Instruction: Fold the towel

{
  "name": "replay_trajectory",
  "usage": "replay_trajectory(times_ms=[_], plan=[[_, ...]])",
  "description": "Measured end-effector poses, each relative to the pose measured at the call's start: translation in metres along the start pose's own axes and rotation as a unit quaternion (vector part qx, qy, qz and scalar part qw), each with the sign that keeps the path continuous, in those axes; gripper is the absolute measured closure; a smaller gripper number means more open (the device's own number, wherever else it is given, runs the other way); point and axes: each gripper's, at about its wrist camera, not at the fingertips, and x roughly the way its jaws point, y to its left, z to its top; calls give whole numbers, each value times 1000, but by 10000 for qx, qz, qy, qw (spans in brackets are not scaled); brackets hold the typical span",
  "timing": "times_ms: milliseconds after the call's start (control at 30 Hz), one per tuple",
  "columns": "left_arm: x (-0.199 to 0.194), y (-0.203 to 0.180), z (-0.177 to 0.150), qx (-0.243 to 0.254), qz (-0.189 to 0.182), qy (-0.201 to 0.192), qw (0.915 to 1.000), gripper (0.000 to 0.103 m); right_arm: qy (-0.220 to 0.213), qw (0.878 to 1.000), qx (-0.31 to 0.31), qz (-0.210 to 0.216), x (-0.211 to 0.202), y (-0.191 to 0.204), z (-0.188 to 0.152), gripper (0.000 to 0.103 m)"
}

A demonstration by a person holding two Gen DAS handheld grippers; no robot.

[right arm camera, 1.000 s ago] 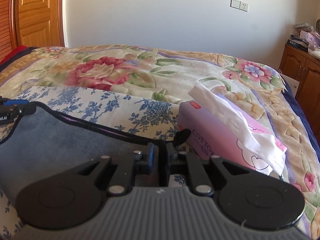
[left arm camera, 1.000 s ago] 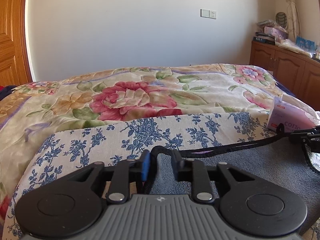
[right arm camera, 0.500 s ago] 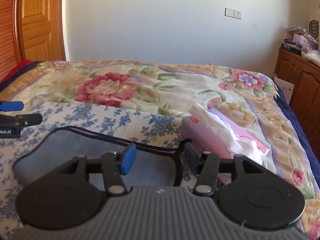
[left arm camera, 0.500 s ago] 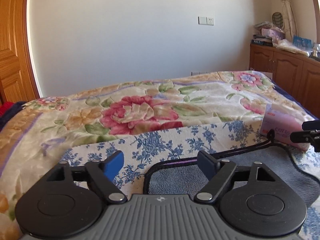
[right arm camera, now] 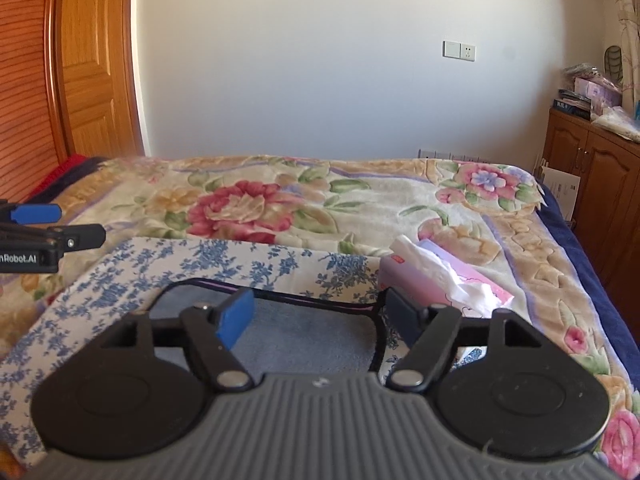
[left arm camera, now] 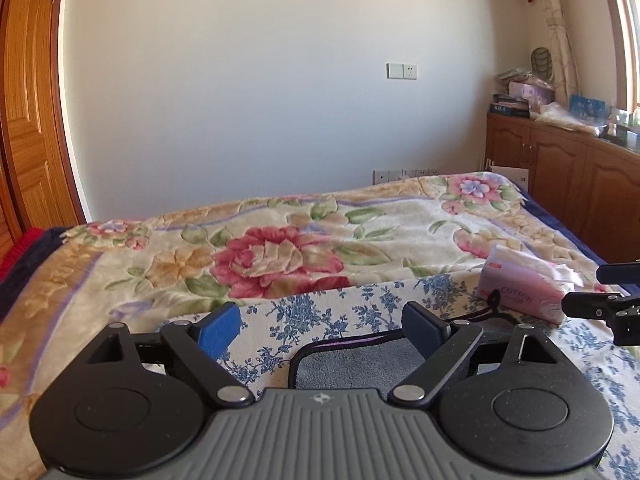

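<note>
While both claws hang spread and empty, the grey towel (right arm camera: pixel 308 336) lies flat beneath them on a blue-flowered cloth (right arm camera: pixel 120 280) — the left claw (left arm camera: pixel 320 326) over its left corner, the right claw (right arm camera: pixel 320 312) over its right. Beyond: floral bedspread (left arm camera: pixel 280 248), tissue box (right arm camera: pixel 448 280), white wall (right arm camera: pixel 320 60) — wooden cabinets (left arm camera: pixel 568 184) rightward.

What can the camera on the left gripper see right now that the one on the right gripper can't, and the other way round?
Only the left wrist view shows the window frame and the right gripper at its edge. Only the right wrist view shows the slatted wooden panel, the left gripper, and the tissues' top clearly. Both show the grey towel on the blue-flowered cloth, the pink tissue box, the floral blanket, and open jaws.
</note>
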Motion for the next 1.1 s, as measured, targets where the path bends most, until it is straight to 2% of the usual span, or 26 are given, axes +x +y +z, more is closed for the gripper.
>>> replay_trajectory(times_ms=[67, 200, 367, 533, 667, 1100], plan=[[-10, -1, 3, 11, 1, -35, 10000, 13, -41, 10000, -1, -1, -8, 2, 1, 28], [-28, -4, 7, 30, 2, -78, 10000, 11, -136, 9999, -11, -27, -25, 6, 1, 18], [-49, -9, 9, 92, 19, -138, 9999, 6, -180, 9998, -19, -27, -43, 7, 1, 15], [-71, -14, 11, 36, -13, -190, 9998, 3, -279, 9996, 6, -58, -67, 7, -2, 0], [-91, -21, 12, 55, -56, -259, 9996, 0, -340, 9994, 48, -50, -86, 7, -3, 0], [-154, -35, -1, 169, -55, -322, 9993, 0, -517, 9986, 132, -55, -139, 11, -18, 0]])
